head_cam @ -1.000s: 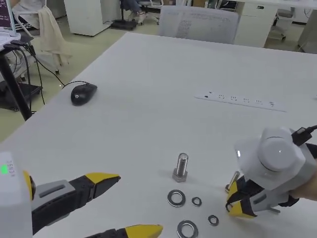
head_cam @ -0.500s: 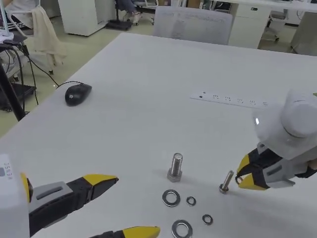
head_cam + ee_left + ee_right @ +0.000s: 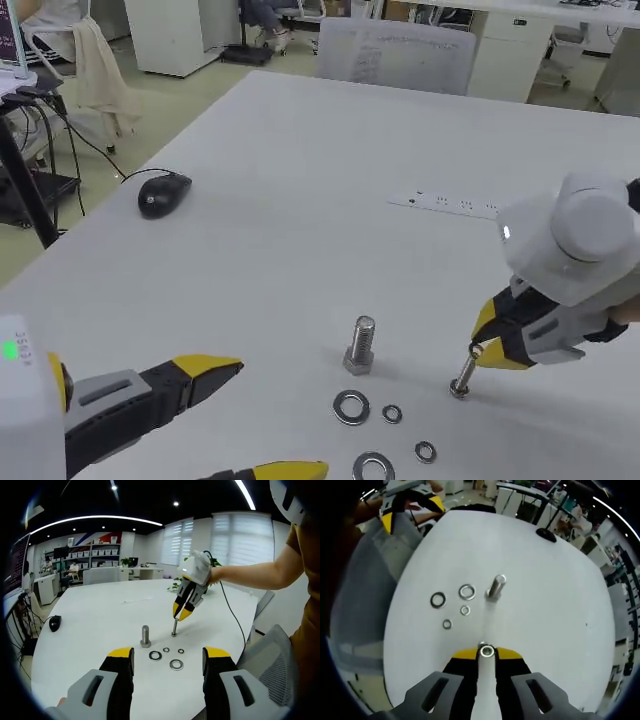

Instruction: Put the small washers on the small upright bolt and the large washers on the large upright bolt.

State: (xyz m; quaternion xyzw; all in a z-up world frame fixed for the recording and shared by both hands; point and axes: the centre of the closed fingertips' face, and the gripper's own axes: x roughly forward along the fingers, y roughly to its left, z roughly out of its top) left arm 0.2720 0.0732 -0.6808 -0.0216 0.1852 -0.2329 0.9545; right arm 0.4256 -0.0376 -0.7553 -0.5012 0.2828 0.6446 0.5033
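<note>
The small upright bolt [image 3: 463, 378] stands on the white table, with the large upright bolt [image 3: 362, 345] to its left. My right gripper [image 3: 487, 345] is shut on a small washer [image 3: 486, 651] and holds it just over the small bolt's top. Two large washers [image 3: 351, 407] [image 3: 373, 466] and two small washers [image 3: 392, 413] [image 3: 425, 452] lie flat in front of the large bolt. At the lower left my left gripper [image 3: 265, 420] stands open with nothing between its fingers. In the left gripper view, the right gripper [image 3: 182, 614] hangs above the small bolt [image 3: 174, 629].
A black mouse [image 3: 163, 190] lies at the far left of the table [image 3: 300, 180]. A white power strip [image 3: 450, 205] runs behind the bolts. A grey chair [image 3: 395, 50] stands past the far edge. A person's arm [image 3: 250, 575] holds the right gripper.
My right gripper has risen from low beside the small bolt and brought its tips, with the small washer, over the bolt's top. The left gripper stays open in place.
</note>
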